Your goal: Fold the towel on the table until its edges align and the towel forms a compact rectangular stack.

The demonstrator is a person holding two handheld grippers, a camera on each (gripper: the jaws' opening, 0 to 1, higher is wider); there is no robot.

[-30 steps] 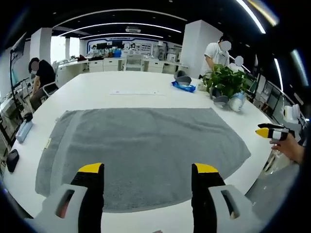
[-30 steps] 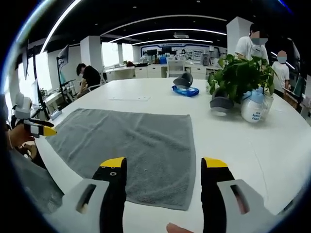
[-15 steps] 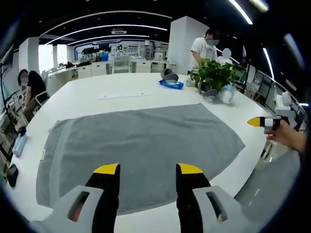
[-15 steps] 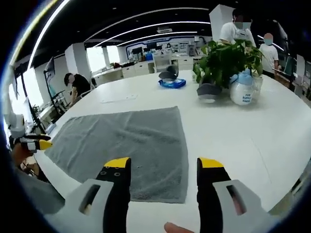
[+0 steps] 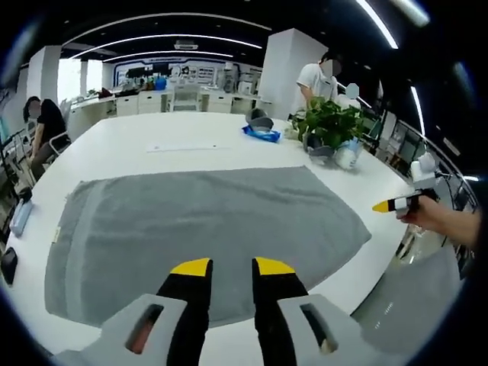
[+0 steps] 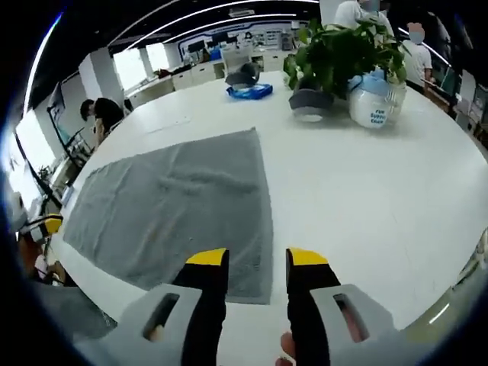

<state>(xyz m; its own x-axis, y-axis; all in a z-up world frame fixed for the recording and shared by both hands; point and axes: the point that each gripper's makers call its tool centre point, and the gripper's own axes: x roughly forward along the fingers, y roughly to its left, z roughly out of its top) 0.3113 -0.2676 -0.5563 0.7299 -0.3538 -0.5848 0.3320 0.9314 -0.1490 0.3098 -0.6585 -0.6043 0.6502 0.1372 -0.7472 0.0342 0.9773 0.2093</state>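
Both grippers' jaws have narrowed a lot vs a sec ago. Left gripper (image 5: pixel 232 267): tips w/ just a slim gap, nothing between, over near edge of the grey towel (image 5: pixel 206 221). Right gripper (image 6: pixel 257 258): tips likewise almost together, above the towel's near corner. Towel lies flat, unfolded, on white table (image 6: pixel 366 191). Potted plant (image 6: pixel 335 53) at far side.
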